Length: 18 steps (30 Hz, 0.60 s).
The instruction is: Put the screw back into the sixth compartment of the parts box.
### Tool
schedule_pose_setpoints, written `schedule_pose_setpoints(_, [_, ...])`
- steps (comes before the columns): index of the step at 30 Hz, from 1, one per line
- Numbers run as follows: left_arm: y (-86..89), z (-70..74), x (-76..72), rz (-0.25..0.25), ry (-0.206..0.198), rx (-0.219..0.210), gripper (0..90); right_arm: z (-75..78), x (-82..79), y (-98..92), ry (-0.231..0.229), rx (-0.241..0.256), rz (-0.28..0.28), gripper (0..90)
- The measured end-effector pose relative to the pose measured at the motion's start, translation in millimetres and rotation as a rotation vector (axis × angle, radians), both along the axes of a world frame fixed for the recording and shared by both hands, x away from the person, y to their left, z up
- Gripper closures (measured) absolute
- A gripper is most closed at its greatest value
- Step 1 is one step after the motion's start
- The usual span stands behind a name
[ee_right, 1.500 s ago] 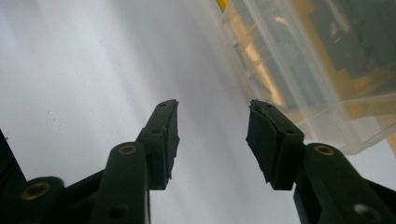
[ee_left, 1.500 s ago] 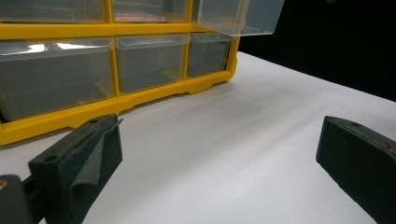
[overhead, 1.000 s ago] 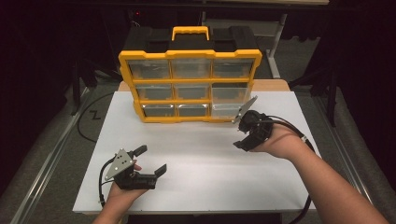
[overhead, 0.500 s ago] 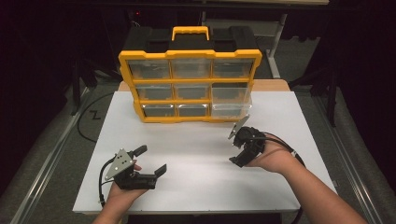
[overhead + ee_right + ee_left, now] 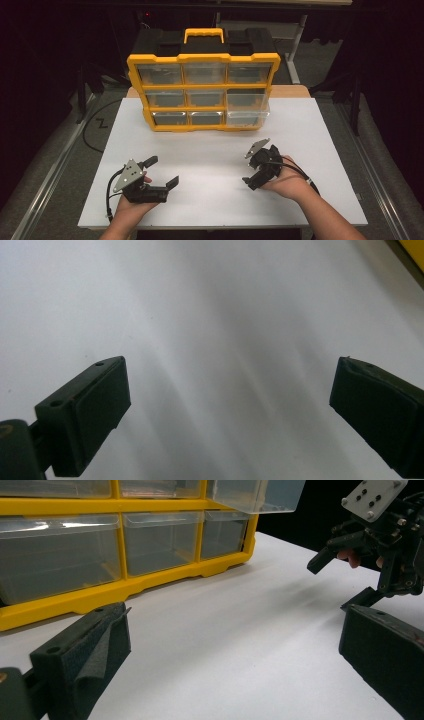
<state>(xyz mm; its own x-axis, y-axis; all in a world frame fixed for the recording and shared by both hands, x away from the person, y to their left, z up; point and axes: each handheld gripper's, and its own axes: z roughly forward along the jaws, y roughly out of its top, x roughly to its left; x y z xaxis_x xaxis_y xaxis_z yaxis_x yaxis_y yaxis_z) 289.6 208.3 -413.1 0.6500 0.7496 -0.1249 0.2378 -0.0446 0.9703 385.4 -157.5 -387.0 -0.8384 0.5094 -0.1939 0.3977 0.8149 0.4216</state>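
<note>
A yellow organiser (image 5: 202, 89) with clear drawers stands upright at the far side of the white table (image 5: 215, 150). Its right-hand drawer (image 5: 248, 109) in the lower rows sticks out toward me. My left gripper (image 5: 161, 171) rests near the table's front left, open, nothing between its jaws. My right gripper (image 5: 251, 169) hovers at the front right, open and empty, well short of the organiser. In the left gripper view the jaws (image 5: 235, 630) frame the organiser (image 5: 125, 587), the protruding drawer (image 5: 260, 495) and the right gripper (image 5: 340, 580). The right gripper (image 5: 230, 390) looks down on bare table.
A black case (image 5: 200, 42) with a yellow handle (image 5: 203, 34) sits behind the organiser. Dark floor and metal rails flank the table. A black cable (image 5: 95, 135) lies on the floor at the left.
My right gripper has drawn back from the organiser's lower right drawer toward the table's front, staying open. The left gripper has not moved.
</note>
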Motion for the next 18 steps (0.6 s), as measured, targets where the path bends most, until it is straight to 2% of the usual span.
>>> schedule_pose_setpoints(6, [-0.1, -1.0, 0.9, 0.003, 0.006, -0.002, 0.8, -11.7, -7.2, -7.9, -0.042, 0.099, -0.042, 3.9])
schedule_pose_setpoints(11, [-1.5, -2.2, 2.2, 0.001, 0.014, 0.013, 0.7, -19.0, -10.2, -17.0, -0.068, 0.189, -0.079, 4.1])
schedule_pose_setpoints(13, [-2.2, -3.3, 3.1, 0.001, 0.023, 0.021, 0.8, -22.2, -11.0, -21.0, -0.082, 0.219, -0.109, 4.5])
schedule_pose_setpoints(16, [-3.2, -4.4, 3.5, 0.002, 0.025, 0.026, 0.8, -26.8, -10.9, -29.3, -0.091, 0.31, -0.153, 4.5])
schedule_pose_setpoints(18, [-3.5, -5.0, 4.1, 0.005, 0.028, 0.029, 0.8, -29.6, -12.8, -33.8, -0.095, 0.344, -0.172, 4.5])
